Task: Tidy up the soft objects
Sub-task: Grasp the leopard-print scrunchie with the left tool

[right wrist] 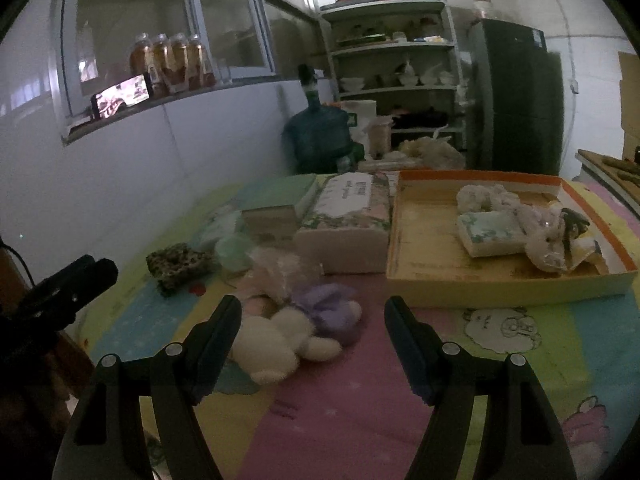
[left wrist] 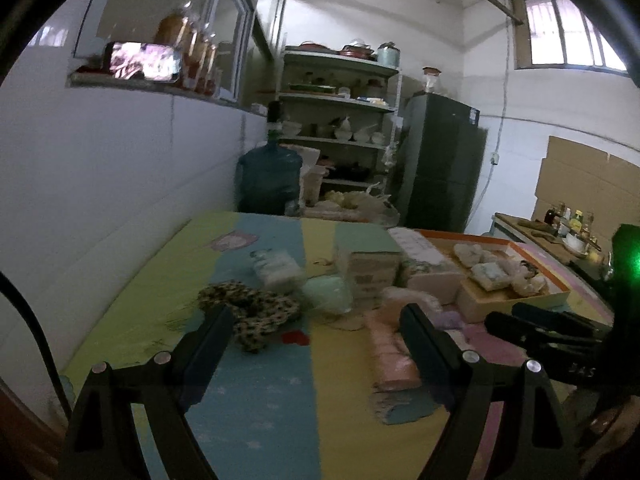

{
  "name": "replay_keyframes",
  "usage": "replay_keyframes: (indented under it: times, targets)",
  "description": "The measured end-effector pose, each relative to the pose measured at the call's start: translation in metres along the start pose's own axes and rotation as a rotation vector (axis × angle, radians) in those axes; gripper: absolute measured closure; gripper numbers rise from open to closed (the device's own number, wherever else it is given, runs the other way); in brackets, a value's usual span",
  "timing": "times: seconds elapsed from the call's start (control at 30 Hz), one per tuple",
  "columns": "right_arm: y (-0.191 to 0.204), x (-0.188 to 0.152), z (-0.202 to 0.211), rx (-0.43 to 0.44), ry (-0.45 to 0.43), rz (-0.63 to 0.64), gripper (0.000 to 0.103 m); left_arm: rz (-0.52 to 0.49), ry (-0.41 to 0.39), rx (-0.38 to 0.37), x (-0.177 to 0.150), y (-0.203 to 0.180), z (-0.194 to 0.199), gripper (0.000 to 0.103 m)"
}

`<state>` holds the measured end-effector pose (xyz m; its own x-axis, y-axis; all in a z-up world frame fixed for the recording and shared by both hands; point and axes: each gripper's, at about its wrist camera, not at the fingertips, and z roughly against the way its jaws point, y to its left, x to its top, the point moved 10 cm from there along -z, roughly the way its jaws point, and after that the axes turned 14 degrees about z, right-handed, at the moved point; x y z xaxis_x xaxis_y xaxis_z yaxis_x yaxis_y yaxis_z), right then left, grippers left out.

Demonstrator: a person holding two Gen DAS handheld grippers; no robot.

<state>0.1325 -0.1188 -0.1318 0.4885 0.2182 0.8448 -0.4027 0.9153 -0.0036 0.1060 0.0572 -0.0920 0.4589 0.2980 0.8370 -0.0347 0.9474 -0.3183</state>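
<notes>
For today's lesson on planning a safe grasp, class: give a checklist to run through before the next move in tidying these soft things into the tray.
1. Right hand-held gripper open and empty: ok.
2. Left hand-held gripper open and empty: ok.
3. White plush toy within the right gripper's line: ok, near its left finger.
4. Tray has bare floor for more: ok.
5. Leopard-print cloth free of other things: cannot tell, blurred.
6. Purple plush apart from the white one: not ok, they touch.

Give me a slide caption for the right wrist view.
Open right hand-held gripper above white and purple plush toys, orange-rimmed tray beyond.
</notes>
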Motion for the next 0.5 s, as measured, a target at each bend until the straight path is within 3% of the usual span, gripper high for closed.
replay_keyframes:
  times: [0.27,0.4,0.5]
  targets:
    - [0.018,0.007,-0.014,0.016,0.016,0.028,0.028,0.065,0.107,0.051,0.009,0.047,-0.052,0.018]
    - [0.019,0.008,-0.018,0.01,0.02,0.033,0.028,0.111,0.236,0.048,-0.001,0.063,-0.086,0.027]
    - [0.018,0.01,-0.019,0.005,0.018,0.029,0.028,0.105,0.277,0.046,-0.009,0.066,-0.1,0.031]
